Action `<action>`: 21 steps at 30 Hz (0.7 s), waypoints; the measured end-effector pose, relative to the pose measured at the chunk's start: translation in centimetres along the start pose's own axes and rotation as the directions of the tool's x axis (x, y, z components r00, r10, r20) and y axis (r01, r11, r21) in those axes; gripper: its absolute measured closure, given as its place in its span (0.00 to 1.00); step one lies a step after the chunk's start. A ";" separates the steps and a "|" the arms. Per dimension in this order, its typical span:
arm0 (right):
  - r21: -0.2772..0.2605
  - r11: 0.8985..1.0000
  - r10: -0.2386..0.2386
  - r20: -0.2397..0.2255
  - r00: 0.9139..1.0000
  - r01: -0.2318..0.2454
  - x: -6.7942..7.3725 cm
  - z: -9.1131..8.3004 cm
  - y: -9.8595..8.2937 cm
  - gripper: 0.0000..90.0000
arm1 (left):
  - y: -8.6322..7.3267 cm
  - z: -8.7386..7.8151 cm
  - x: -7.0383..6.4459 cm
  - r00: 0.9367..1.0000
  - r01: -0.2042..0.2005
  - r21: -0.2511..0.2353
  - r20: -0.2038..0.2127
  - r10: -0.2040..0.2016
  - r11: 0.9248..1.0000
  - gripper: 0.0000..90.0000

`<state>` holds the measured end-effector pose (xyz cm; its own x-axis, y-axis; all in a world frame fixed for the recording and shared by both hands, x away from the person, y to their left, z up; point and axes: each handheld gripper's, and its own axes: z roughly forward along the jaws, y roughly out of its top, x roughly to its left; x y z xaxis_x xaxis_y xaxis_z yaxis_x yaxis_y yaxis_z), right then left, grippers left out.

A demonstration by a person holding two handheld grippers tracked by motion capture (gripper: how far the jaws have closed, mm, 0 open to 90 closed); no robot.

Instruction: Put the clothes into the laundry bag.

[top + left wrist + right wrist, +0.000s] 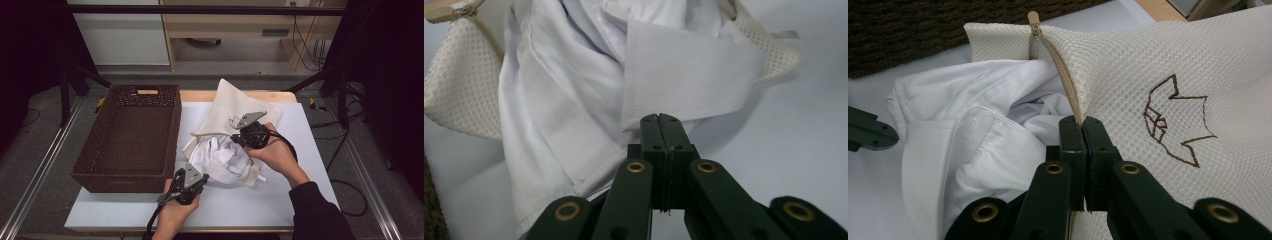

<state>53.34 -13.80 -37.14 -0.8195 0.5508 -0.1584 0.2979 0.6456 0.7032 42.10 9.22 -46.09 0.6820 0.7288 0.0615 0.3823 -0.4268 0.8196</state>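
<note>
The right gripper (1083, 121) is clamped on the mesh bag's (1148, 65) zipper edge, holding its mouth up. The left gripper (663, 119) pinches the white shirt (574, 85) half inside that bag, probably to work it through, just right of the wicker basket (130, 135).

We note our left gripper (188, 172) and right gripper (239, 131): black jaws on linked arms with brass-ringed rivets, each topped by a grey three-cornered plate, black cables trailing. Our right arm wears a dark sleeve (317, 212).
</note>
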 end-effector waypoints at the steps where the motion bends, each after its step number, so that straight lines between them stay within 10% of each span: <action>1: -0.003 1.000 0.003 -0.001 1.000 -0.003 0.1 -0.1 0.0 0.99 | 0.0 0.0 0.1 1.000 -0.002 0.004 -0.003 0.002 1.000 1.00; 21: 0.017 1.000 -0.025 -0.027 0.999 0.025 0.7 1.1 0.3 0.99 | 1.5 5.3 0.8 1.000 0.003 0.072 -0.005 -0.003 0.997 1.00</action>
<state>53.34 -12.65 -37.82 -0.8397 0.5200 -0.1569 0.2854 0.6682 0.6871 46.51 6.33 -47.81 0.6777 0.7327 0.0624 0.4279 -0.4620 0.7768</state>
